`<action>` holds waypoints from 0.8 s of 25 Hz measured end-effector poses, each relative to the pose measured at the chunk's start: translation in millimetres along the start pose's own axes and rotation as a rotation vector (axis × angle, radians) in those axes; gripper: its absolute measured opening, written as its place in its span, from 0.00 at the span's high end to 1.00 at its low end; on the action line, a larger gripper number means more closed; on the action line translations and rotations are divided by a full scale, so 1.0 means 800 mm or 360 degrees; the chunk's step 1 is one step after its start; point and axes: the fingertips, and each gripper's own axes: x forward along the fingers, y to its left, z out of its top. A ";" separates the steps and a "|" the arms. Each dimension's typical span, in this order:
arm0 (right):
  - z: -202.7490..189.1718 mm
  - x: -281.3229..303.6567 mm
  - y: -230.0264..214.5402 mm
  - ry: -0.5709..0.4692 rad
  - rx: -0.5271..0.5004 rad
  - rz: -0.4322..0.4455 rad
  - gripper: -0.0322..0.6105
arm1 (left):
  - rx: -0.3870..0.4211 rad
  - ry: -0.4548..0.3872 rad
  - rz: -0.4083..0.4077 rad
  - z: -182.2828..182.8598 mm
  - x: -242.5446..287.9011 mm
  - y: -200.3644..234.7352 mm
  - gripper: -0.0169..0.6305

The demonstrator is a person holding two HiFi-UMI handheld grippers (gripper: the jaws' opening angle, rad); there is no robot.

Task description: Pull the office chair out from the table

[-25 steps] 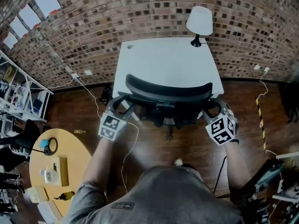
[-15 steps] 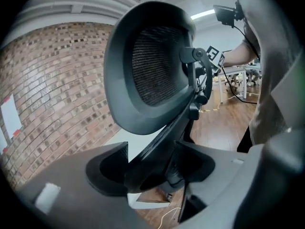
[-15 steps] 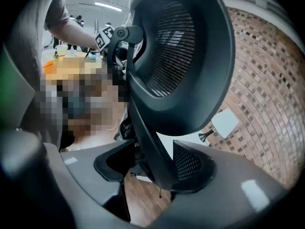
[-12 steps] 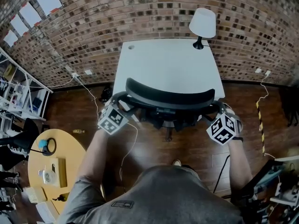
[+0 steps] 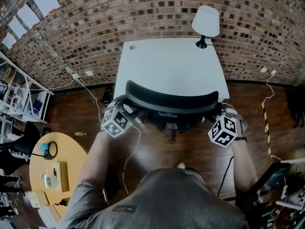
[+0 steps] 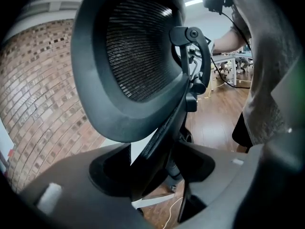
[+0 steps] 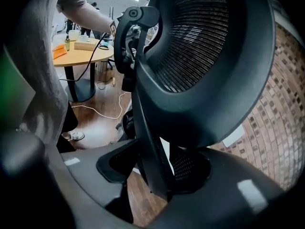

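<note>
Office chair (image 5: 171, 99) stood hard against the near edge of the white table (image 5: 167, 63), backrest just overlapping the tabletop from above, seat hidden under it; base castor showed over the wooden floor (image 5: 157, 151). Judged the pull barely begun, if at all. Left gripper (image 5: 121, 112) sat at the backrest's left edge, right gripper (image 5: 220, 118) at its right edge, roughly level with each other. Probable reason: a hold on both sides lets the chair roll straight back towards the person rather than swivel on its column. In the left gripper view the dark side frame of the mesh back (image 6: 138, 66) ran down between the jaws of the left gripper (image 6: 157, 171), which were closed onto it with no gap seen. The right gripper view mirrored this: frame strut of the back (image 7: 205, 56) clamped in the right gripper (image 7: 152, 175). The frame was probably chosen as the one rigid, narrow part that two jaws can span. A lamp (image 5: 206, 23) stood on the table's far right corner by the brick wall (image 5: 143, 13), well clear of the chair. A round wooden table (image 5: 57, 171) lay to the person's left, apart from the likely path.
</note>
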 end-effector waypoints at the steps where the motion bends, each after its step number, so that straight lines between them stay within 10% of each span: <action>1: -0.002 0.000 -0.001 0.0003 -0.0003 0.0005 0.61 | 0.0010 0.0000 -0.0006 0.001 0.000 -0.001 0.55; 20: -0.026 0.006 -0.007 0.0047 -0.0011 -0.0008 0.62 | 0.0027 -0.0078 -0.0108 0.011 -0.006 -0.030 0.65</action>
